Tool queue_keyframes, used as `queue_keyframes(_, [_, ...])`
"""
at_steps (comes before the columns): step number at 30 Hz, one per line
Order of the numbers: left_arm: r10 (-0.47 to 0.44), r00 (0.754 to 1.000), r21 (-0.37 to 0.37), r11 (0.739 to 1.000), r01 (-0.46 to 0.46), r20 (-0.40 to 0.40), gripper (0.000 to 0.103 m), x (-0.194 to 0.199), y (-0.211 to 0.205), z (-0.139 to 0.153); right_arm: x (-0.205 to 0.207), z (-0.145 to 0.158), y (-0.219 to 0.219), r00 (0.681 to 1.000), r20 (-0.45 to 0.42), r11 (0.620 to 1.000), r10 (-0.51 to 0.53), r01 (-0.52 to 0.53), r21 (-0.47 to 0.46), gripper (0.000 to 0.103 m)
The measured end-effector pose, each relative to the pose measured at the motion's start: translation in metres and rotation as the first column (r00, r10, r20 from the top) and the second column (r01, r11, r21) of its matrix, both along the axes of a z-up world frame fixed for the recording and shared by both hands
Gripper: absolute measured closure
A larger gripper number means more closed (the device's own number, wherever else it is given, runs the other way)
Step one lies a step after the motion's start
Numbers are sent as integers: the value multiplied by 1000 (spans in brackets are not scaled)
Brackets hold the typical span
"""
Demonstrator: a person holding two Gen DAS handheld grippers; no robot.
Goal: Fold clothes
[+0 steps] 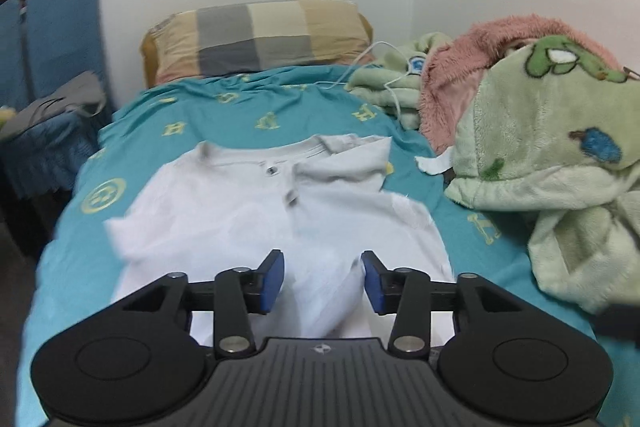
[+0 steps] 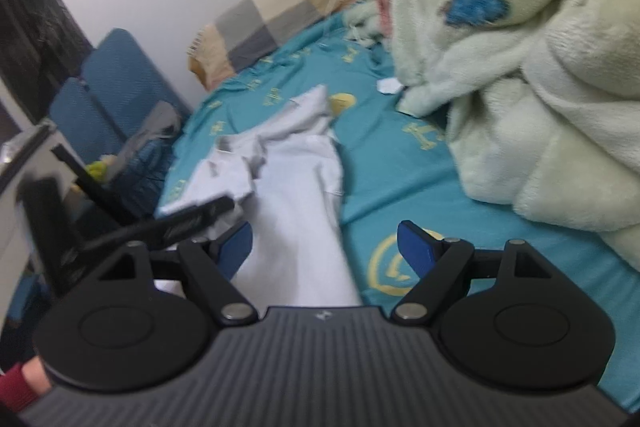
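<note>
White trousers (image 1: 248,211) lie partly bunched on the bed (image 1: 60,267) (folding unfinished); left gripper (image 1: 323,279) and right gripper (image 2: 325,251) gape wide, holding nothing.

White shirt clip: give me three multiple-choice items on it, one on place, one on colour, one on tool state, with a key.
1. Where does the shirt lie?
A. on the blue chair
B. on the sheet
C. on the pillow

2. What colour is the sheet?
A. teal with yellow print
B. plain pink
C. grey check

3. How are the left tool and right tool?
A. both shut on the shirt
B. only the left open
C. both open

Key: 1 B, the shirt is spread on the sheet in front of the pillow. 2 A, yellow letters and rings show on teal. 3 C, each view shows a wide gap between the blue pads.
</note>
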State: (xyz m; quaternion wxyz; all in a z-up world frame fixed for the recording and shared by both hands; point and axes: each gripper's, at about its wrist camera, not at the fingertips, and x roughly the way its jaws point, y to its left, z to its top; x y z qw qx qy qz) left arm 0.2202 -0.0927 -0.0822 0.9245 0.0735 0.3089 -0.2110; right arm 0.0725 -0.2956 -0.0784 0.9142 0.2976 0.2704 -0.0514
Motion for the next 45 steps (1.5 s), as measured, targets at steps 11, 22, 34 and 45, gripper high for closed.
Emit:
queue_keyframes(11, [140,989,-45,989,-138,49,39,-150,87,76,-4,8,7,989,100,982,112,-125,140,36])
queue_keyframes(22, [196,981,-122,973,-196,-7,39,-139,134,65,118,23,51,956,56,957,289,-290,18,39])
queue_keyframes(34, [194,977,-185,961,-207,-87,39,-122,159,43,259,-50,83,951,-82,948,298,-305,-93,94])
queue_keyframes(45, [176,982,-154,971,-184,-63,39,-133,146,44,238,-38,22,1000,21,998,1,1,-66,98])
